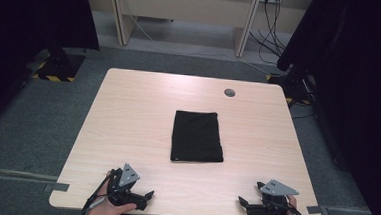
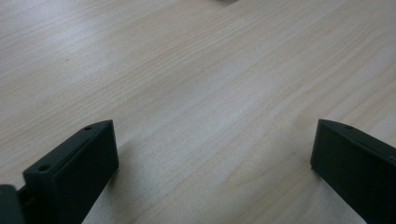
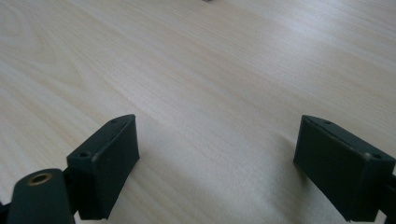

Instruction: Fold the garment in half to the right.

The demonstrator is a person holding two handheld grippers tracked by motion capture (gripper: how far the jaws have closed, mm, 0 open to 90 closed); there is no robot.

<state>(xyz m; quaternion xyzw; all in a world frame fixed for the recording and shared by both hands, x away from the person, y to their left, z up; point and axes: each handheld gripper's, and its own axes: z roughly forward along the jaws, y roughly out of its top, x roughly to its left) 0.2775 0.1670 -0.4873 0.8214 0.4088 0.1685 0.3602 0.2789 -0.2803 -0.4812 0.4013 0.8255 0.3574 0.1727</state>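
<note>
Jaws of the left gripper (image 1: pixel 145 199) are spread wide over bare wood at the table's (image 1: pixel 128 113) near left corner, nothing between them. A folded black cloth (image 1: pixel 197 136) is laid flat mid-table, its long axis running from the near edge to the far edge. The right gripper (image 1: pixel 242 205) is likewise held released at the near right corner.

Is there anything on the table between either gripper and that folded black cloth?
Nothing visible. The black cloth lies flat mid-table, and bare wood runs from it to the left gripper and the right gripper, both open at the near edge. The grey disc in the table sits beyond the cloth, out of the way.
</note>
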